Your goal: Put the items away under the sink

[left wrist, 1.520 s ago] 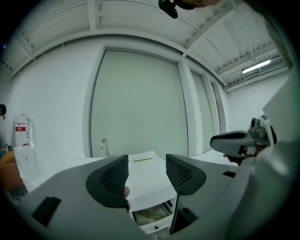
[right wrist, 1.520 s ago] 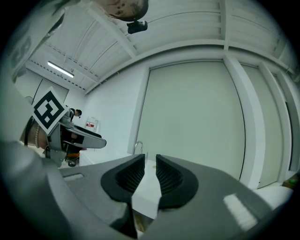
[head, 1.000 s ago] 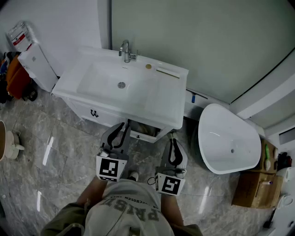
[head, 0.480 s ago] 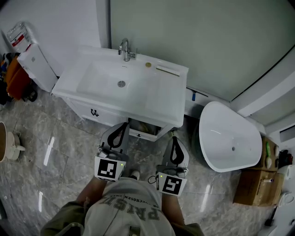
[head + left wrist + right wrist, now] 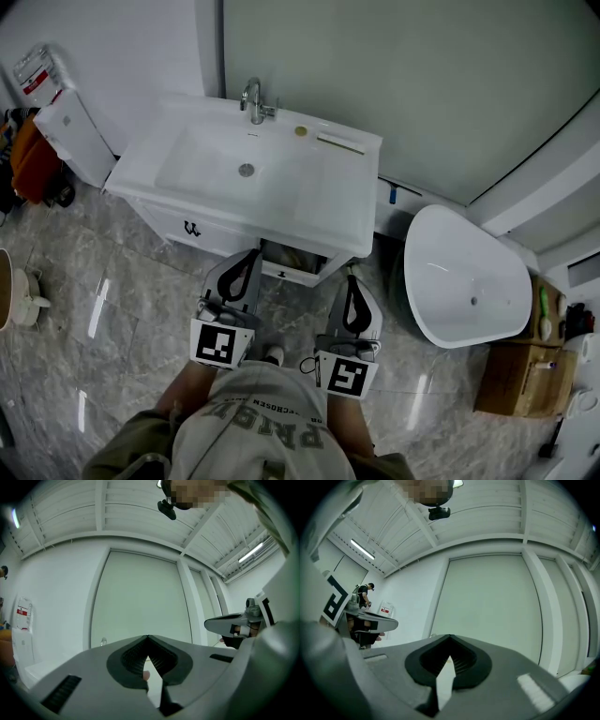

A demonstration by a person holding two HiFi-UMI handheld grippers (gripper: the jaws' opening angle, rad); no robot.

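A white sink cabinet with a chrome faucet stands against the wall in the head view. On its counter lie a small round tan item and a long flat pale item. Under the counter's front edge an open dark compartment shows. My left gripper and right gripper are held side by side just in front of that opening, both pointing at the cabinet. Both are shut with nothing between the jaws, as the left gripper and right gripper show in their own views.
A white oval tub stands to the right of the cabinet, with a wooden stand beyond it. A white box and an orange bag sit at the left wall. The floor is glossy grey tile.
Almost nothing has moved; both grippers stay shut in front of the cabinet, and the view has shifted only slightly.
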